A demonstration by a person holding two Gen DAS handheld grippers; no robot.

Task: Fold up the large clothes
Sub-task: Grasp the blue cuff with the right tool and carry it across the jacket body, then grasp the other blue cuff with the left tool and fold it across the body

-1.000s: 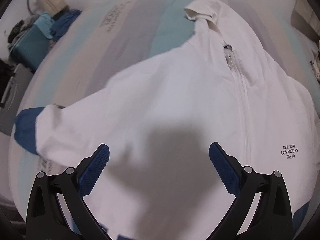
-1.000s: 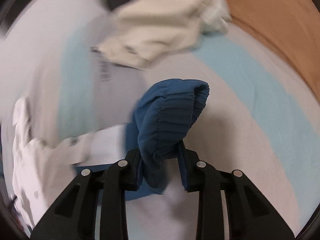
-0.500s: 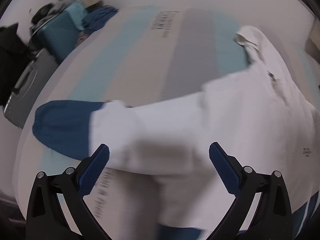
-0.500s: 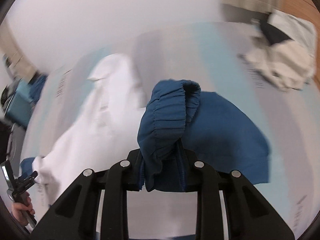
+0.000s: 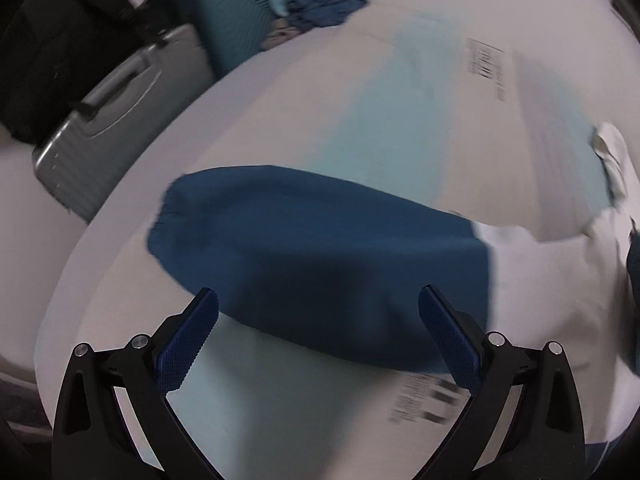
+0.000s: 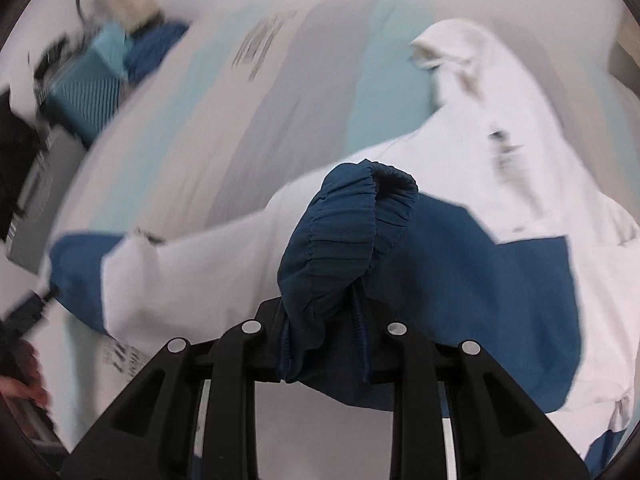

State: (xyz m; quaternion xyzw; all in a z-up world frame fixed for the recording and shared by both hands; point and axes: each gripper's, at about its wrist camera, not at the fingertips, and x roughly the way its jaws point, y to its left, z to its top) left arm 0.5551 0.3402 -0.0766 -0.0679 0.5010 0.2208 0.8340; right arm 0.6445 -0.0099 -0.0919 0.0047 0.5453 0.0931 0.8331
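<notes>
Right gripper (image 6: 326, 344) is clamped narrow on the blue elastic cuff (image 6: 352, 216) of a white-and-blue jacket (image 6: 532, 184), cuff bunched up between the jaws, sleeve folded across the jacket body. Left gripper (image 5: 318, 334) has jaws spread wide, nothing between them, hovering over the other blue sleeve end (image 5: 304, 248), which lies flat on the striped bed cover (image 5: 384, 128). Jacket lies spread on the bed, hood (image 6: 452, 46) at the far end. Grey suitcase (image 5: 116, 120) and teal suitcase (image 5: 228, 12) stand beside the bed.
</notes>
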